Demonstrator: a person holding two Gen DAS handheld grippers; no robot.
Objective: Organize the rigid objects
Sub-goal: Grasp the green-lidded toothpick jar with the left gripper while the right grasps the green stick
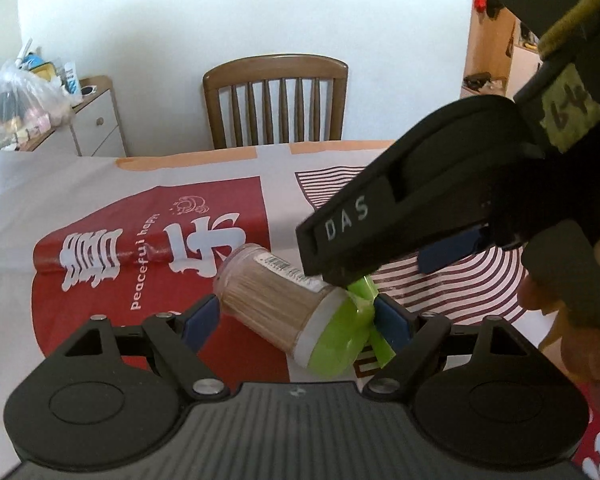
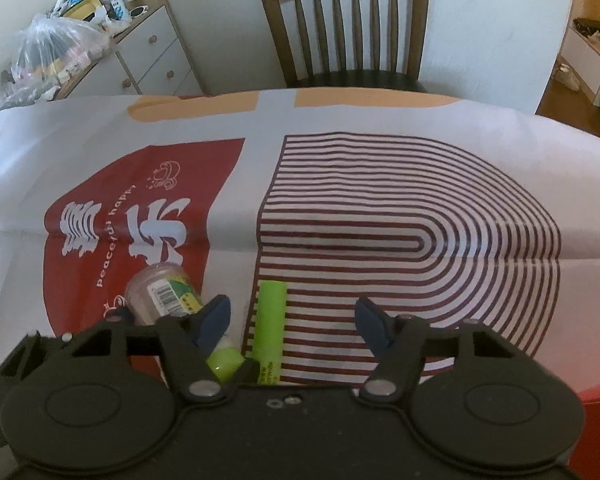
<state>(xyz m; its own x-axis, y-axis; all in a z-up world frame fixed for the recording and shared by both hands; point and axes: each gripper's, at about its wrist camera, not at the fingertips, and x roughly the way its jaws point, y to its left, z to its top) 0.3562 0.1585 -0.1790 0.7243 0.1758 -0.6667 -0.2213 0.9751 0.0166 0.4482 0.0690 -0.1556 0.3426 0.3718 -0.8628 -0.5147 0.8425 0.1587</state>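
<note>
The left tongs [image 1: 298, 314] stand spread around a toothpick jar [image 1: 290, 300] lying on its side on the tabletop [image 1: 80, 208], its green lid [image 1: 340, 336] toward 4 o'clock; whether the pads touch it cannot be told. The right tongs [image 2: 294, 320] are spread with nothing pinched. A green marker [image 2: 270, 320] lies on the striped print between their fingers, pointing to 12 o'clock. A chair [image 2: 346, 28] stands at 12 o'clock.

Left gripper [image 1: 298, 316] jaws spread wide; right gripper [image 2: 294, 320] (angled downward) half open.
</note>
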